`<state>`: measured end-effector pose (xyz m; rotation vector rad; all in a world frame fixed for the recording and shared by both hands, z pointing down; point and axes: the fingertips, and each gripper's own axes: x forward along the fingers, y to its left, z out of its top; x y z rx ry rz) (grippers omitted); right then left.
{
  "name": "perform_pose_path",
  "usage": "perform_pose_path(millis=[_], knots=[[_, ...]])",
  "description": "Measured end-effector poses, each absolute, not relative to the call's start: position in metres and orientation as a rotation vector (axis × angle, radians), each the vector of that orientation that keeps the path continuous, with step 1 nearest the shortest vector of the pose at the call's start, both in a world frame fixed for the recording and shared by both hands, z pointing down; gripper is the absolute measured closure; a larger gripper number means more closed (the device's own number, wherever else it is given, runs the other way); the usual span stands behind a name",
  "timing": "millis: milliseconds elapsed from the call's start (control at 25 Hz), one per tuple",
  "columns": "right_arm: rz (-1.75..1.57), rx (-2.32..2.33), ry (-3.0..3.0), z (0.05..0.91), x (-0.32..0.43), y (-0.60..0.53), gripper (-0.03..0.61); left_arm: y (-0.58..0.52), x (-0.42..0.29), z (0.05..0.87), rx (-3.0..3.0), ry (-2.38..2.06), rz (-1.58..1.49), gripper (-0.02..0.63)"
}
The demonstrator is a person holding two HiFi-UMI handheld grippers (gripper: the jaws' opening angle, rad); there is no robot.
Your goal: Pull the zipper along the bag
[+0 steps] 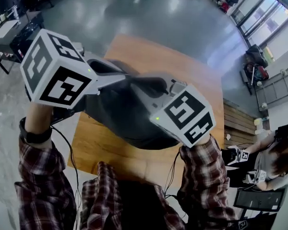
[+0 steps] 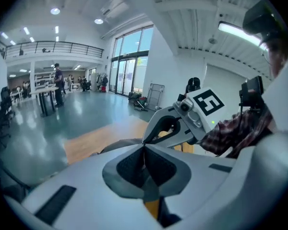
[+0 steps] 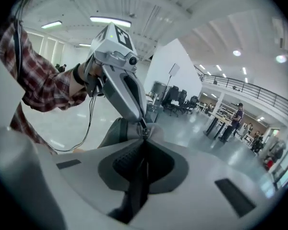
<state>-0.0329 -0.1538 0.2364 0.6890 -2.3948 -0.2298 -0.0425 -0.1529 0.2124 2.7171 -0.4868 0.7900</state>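
Sitting on wooden tabletop: dark grey bag, near middle, top edge up at both claws. Left claw closed, pinching bag fabric at top. Right claw closed on dark strip of bag; small metal zipper piece just past its tips. Claw tips face each other, nearly touching, above bag. Plaid sleeves behind claws. Glossy grey floor around tabletop.

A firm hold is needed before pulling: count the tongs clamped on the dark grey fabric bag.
2. The left tongs pinch the top of the dark grey fabric bag from the left; the right tongs pinch it from the right, tips nearly meeting. None hidden.
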Motion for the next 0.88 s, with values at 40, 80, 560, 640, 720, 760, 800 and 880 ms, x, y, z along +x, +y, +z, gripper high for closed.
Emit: perform_pose_path(millis=[40,80,560,640,720,760,800,880], knots=[[-0.229,0.718,-2.419,0.226,-0.026,-0.152,0.555,-0.152,-0.036,0.201,2.757,-0.481,0.824,0.598],[-0.232,0.745,-2.43,0.22,-0.016,-0.15,0.555,-0.149,-0.027,0.195,2.791,-0.467,0.868,0.598],[-0.16,0.944,-2.199,0.238,0.126,-0.088,0.555,-0.108,0.071,0.199,2.863,-0.155,1.104,0.598],[-0.112,0.982,-2.168,0.251,0.153,-0.08,0.555,-0.111,0.068,0.202,2.848,-0.16,1.077,0.598],[-0.058,1.003,-2.173,0.26,0.174,-0.071,0.555,-0.109,0.062,0.204,2.826,-0.144,1.02,0.598],[-0.04,1.012,-2.173,0.263,0.182,-0.067,0.555,-0.108,0.061,0.206,2.817,-0.137,0.991,0.598],[-0.027,1.022,-2.164,0.266,0.19,-0.065,0.555,-0.107,0.061,0.208,2.811,-0.139,0.97,0.598],[-0.004,1.043,-2.133,0.271,0.206,-0.062,0.555,-0.107,0.061,0.214,2.798,-0.154,0.94,0.598]])
